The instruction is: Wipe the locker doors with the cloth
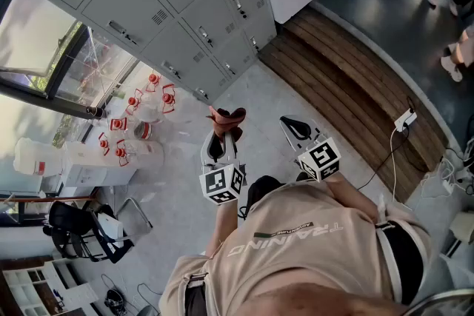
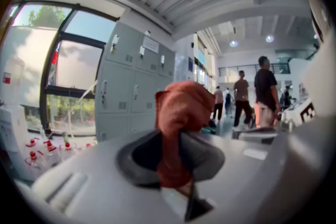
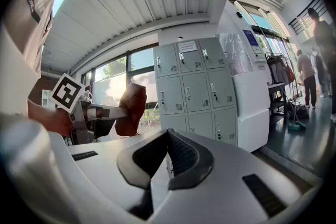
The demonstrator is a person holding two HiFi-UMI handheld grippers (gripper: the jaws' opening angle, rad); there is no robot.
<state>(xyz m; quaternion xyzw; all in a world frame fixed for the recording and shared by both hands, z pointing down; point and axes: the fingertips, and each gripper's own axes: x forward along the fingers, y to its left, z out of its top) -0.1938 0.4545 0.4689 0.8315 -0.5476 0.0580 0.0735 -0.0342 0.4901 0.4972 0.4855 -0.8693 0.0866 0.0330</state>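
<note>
The left tongs (image 2: 171, 140) clamp the red cloth (image 2: 181, 107), which bunches above their tips; the right tongs (image 3: 168, 138) sit closed and empty nearby.

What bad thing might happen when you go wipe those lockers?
The cloth is pinched only by one end in the left gripper; rubbing might pull it loose.
Bottles stand on the floor beside the lockers; a step there may knock them over.
A cable lies across the floor at the right; feet might catch it.

Red-capped water jugs (image 1: 138, 152) by the window (image 1: 37, 33), black chair (image 1: 74, 227), wooden floor strip (image 1: 348, 78), white power strip (image 1: 405, 118)
</note>
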